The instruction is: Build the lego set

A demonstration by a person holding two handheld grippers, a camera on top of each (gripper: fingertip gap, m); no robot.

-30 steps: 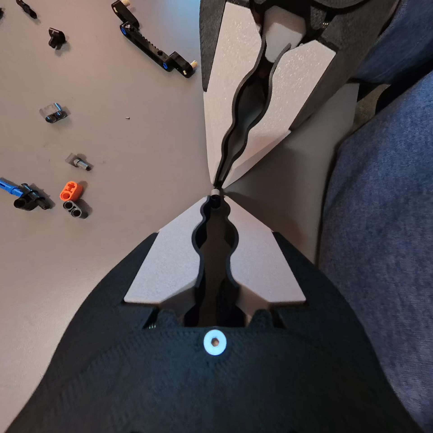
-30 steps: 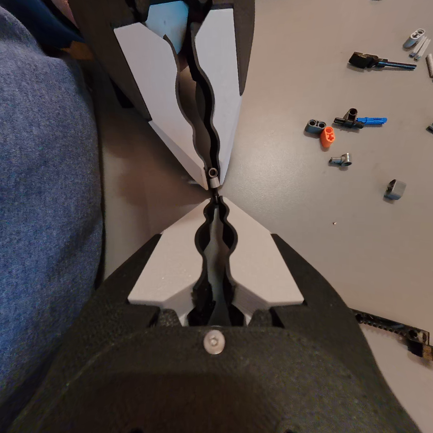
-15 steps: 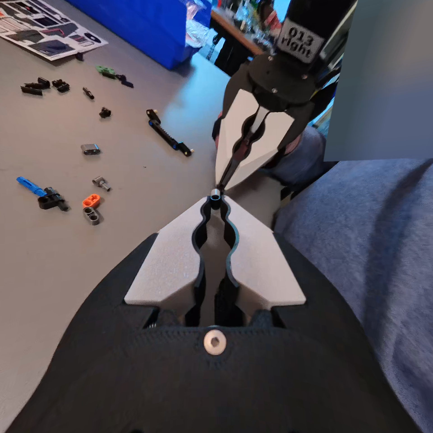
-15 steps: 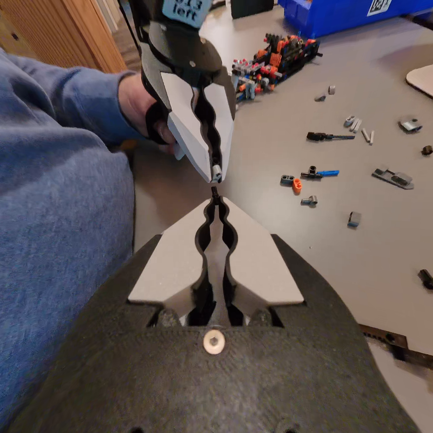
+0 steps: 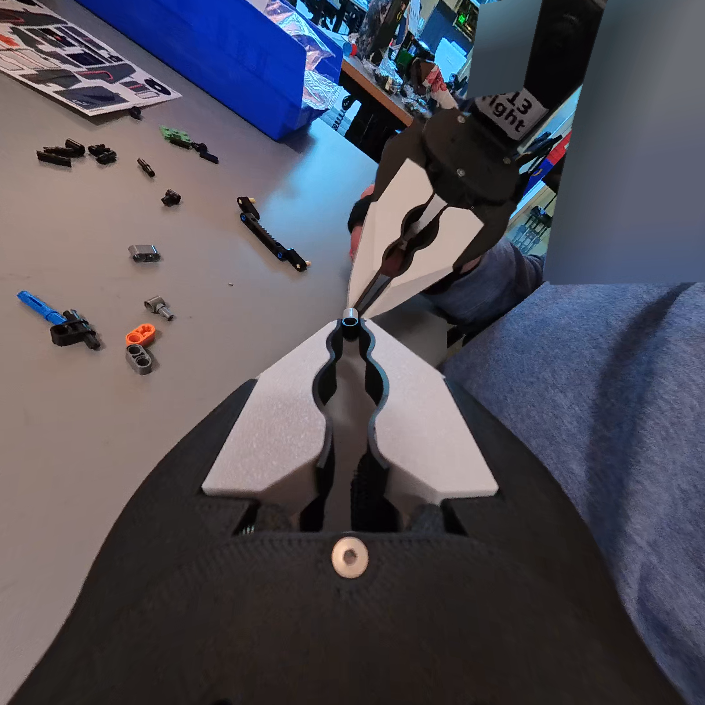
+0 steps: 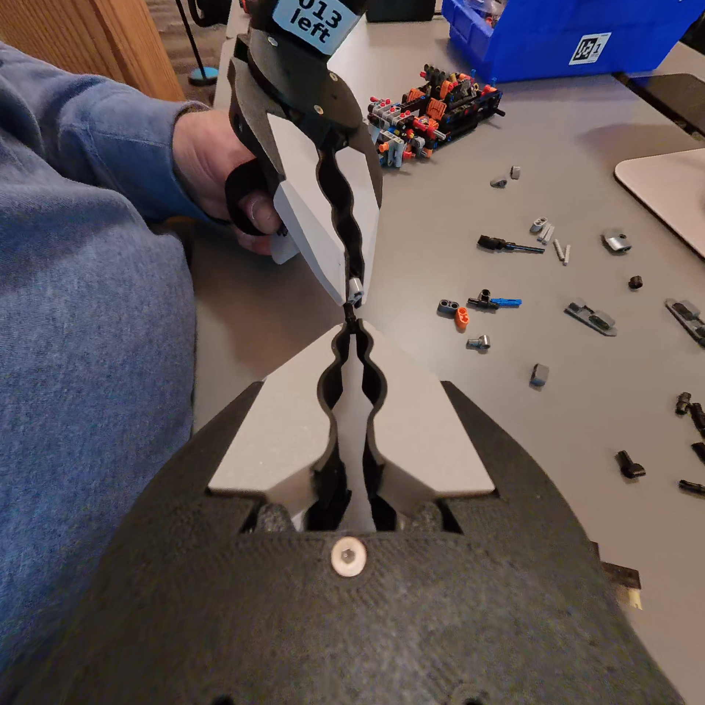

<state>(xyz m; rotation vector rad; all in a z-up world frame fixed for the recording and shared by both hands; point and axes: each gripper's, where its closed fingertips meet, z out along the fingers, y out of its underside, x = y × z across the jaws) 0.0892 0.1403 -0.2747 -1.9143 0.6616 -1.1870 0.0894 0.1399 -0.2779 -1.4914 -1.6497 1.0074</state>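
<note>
My left gripper is shut on a small grey bush, held tip to tip against my right gripper, which comes in from the upper right. In the right wrist view my right gripper is shut on a thin black pin. The pin's free end meets the grey bush in the left gripper just above it. Both are held above the grey table's near edge. A partly built orange, black and grey model stands farther back on the table.
Loose parts lie on the table: a black rack beam, an orange and a grey connector, a blue axle with black connector, and small grey and black pieces. A blue bin and a printed sheet lie behind. My blue sleeve fills the near side. The tips of both grippers are at nearly the same place. The grey connector is about 10 cm from my left fingertips. Look for it in the right wrist view too.
Both grippers have lifted and tilted up from looking down at the table, staying tip to tip with their parts. The far table and bin have come into view.
</note>
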